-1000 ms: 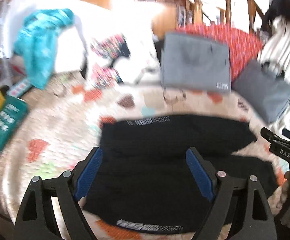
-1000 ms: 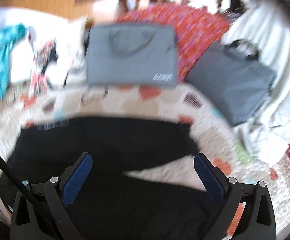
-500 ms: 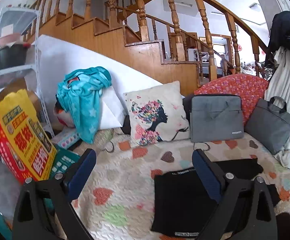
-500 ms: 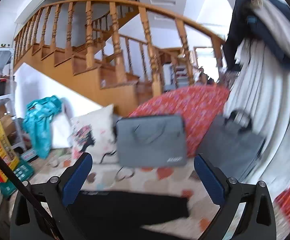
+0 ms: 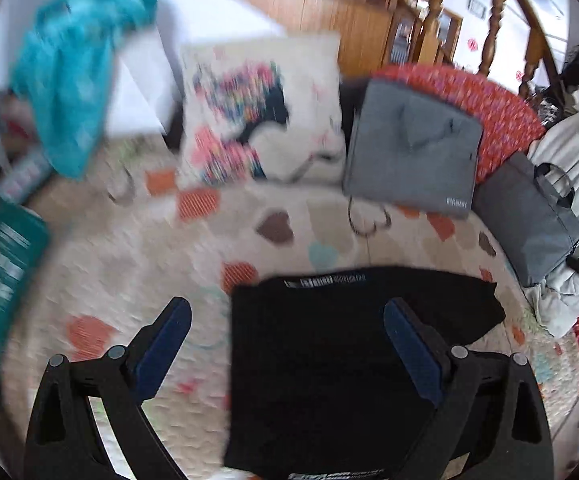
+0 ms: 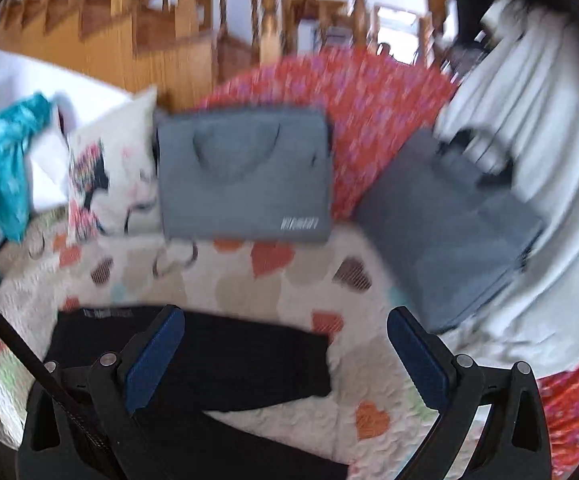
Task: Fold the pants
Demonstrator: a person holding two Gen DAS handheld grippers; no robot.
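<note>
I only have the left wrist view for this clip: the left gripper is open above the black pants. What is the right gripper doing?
Observer: The right gripper is open too, with nothing between its blue-padded fingers.
Operator: Is it over the pants?
Observer: Partly. One finger overlaps the black pants, while the other is over the heart-patterned quilt.
Operator: Do the legs lie flush?
Observer: No. A wedge of quilt shows between the upper leg and the layer below.

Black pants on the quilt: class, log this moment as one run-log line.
task: fold pants | black pants: flat on heart quilt, part-folded | left claw: open above pants | right claw: open, empty
</note>
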